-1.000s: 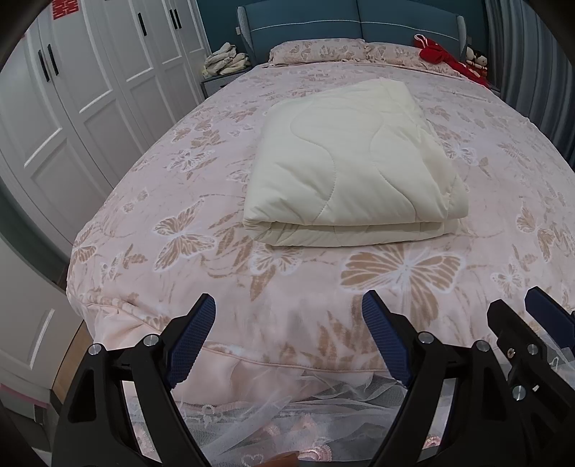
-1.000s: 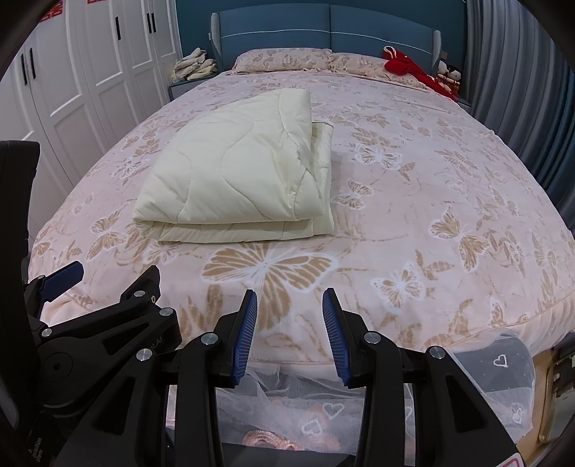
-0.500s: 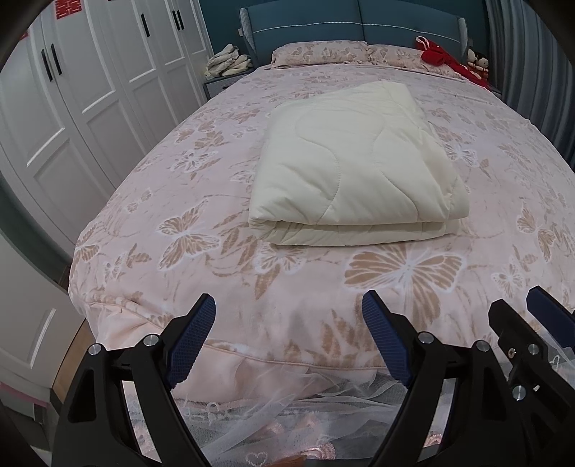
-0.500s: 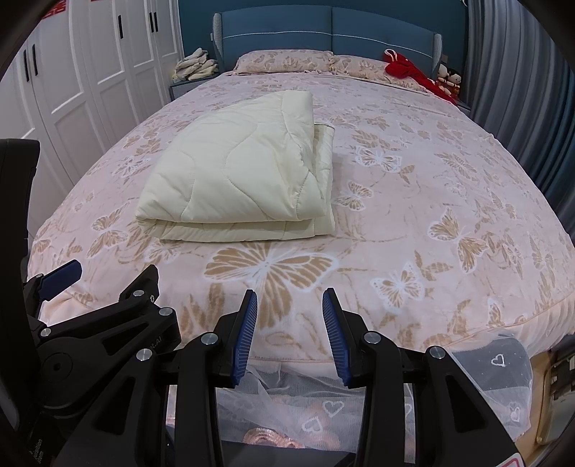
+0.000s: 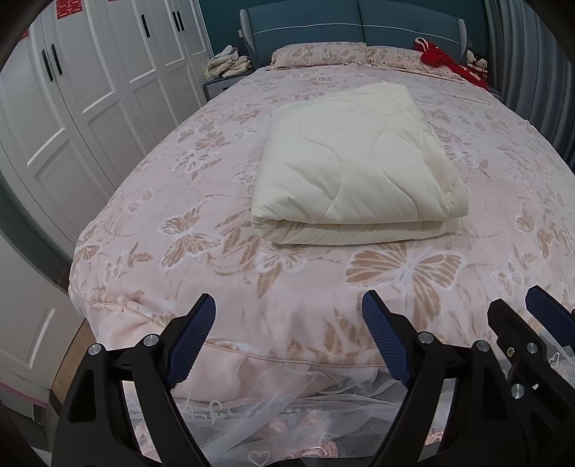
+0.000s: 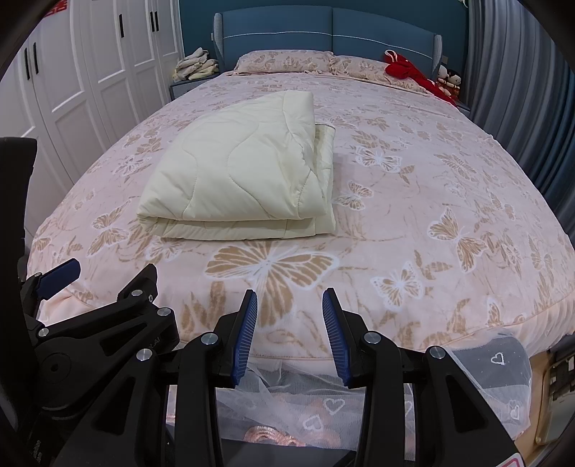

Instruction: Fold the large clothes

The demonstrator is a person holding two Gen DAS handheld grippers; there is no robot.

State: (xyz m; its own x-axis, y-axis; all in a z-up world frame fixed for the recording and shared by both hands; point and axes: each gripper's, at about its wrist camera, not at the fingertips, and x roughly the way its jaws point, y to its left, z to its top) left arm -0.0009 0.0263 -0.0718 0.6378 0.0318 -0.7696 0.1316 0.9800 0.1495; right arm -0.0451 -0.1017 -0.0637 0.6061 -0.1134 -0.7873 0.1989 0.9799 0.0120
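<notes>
A cream quilted blanket (image 5: pixel 355 169) lies folded into a thick rectangle on the middle of the bed (image 5: pixel 172 201); it also shows in the right wrist view (image 6: pixel 244 172). My left gripper (image 5: pixel 287 323) is open wide and empty, above the foot edge of the bed, well short of the blanket. My right gripper (image 6: pixel 289 316) is open with a narrower gap and empty, also at the foot edge. Each gripper shows at the side of the other's view.
The bed has a pink butterfly-patterned cover (image 6: pixel 449 201), two pillows (image 6: pixel 287 61) and a blue headboard (image 6: pixel 323 32). Red fabric (image 6: pixel 406 72) lies by the pillows. White wardrobe doors (image 5: pixel 72 118) stand left. A nightstand holds folded clothes (image 5: pixel 226 64). Grey curtains (image 6: pixel 521 89) hang right.
Both views have shifted slightly, the grippers tilting up a little. The blanket has not moved and both grippers stay open.
</notes>
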